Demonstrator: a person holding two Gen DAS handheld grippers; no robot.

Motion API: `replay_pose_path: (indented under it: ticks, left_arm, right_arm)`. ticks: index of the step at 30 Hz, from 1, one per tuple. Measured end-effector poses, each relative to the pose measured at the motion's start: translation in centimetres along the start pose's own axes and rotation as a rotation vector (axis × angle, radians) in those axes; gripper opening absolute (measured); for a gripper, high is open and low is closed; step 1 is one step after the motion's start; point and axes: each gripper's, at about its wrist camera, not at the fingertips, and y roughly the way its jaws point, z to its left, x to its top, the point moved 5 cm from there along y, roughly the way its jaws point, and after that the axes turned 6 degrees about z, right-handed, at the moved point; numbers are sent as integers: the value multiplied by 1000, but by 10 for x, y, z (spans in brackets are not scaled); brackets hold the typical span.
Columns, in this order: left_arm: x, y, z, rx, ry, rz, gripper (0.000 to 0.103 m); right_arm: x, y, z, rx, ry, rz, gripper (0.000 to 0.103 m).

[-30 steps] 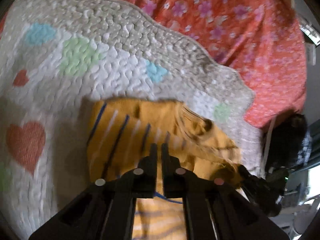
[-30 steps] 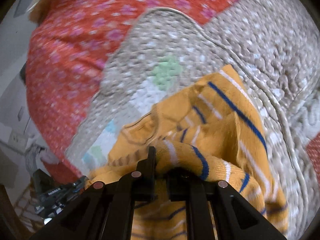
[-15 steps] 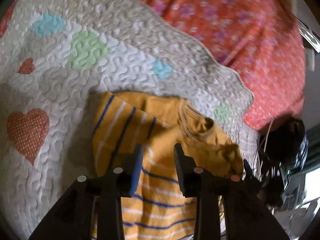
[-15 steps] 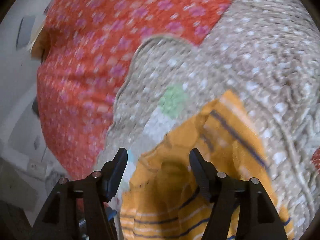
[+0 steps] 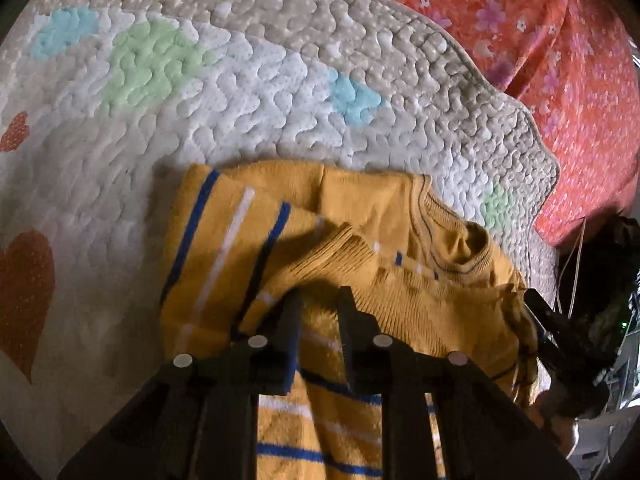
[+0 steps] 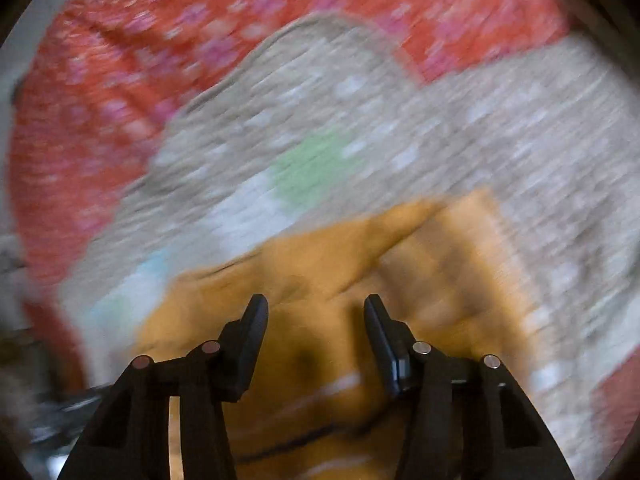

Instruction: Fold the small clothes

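Observation:
A yellow knit sweater with blue and white stripes lies partly folded on a quilt, its collar to the right. My left gripper points down into it. Its jaws are closing, only a narrow gap apart, with a bunched fold of the ribbed knit pinched between the tips. The right wrist view is blurred by motion. There my right gripper hovers just over the sweater. Its jaws stand well apart and are closing slightly, with nothing between the pads. The right gripper's black body also shows at the sweater's right edge.
The sweater rests on a white and beige quilt with pastel patches and red hearts. Beyond the quilt's scalloped edge is a red floral sheet. Dark clutter and cables sit off the bed at the right.
Both grippers let go of the sweater and opened. The left then dropped back onto the cloth and narrowed on a fold. The right swung and rolled, staying open above the sweater.

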Motion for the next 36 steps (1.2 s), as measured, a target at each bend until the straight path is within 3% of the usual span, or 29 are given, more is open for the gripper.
replay_pose_path:
  ticks: [3,7,9,12,17,21,24,28,31,34,36]
  left_arm:
    - [4,1,2,-14,-4,5,19]
    - [4,-13,8,-52,-54,6,19]
    - [2,-24,14,-31,-68,-20,22]
    - [-8,-48,27,27,-89,-78,41]
    - [-29,-74,52,91,-116,-115,45]
    - [-52,-89,68,98,-132,-108,46]
    - [-68,-95,73,76,-139,-103,47]
    - [-85,-95,55,15,-85,-104,47]
    - [-95,-84,35,41,0,-86,47]
    - [-100,-70,30,125,47,-72,47]
    - [-99,-60,37,152,33,-44,47]
  right_arm:
    - [4,-3,-11,61,92,3,57]
    - [9,-31,-14,45,91,-58,59]
    - [7,-45,-18,57,98,-73,61]
    - [3,-58,-18,71,115,-71,63]
    - [-14,-80,-36,79,144,-59,63]
    - [-30,-97,-42,88,114,-54,63]
    - [-45,-106,-24,166,11,-28,60]
    - [-70,-97,22,266,-171,52,57]
    - [-80,-64,38,254,-234,152,57]
    - [-64,-41,17,124,-174,129,56]
    - [-45,-39,-10,135,-31,85,49]
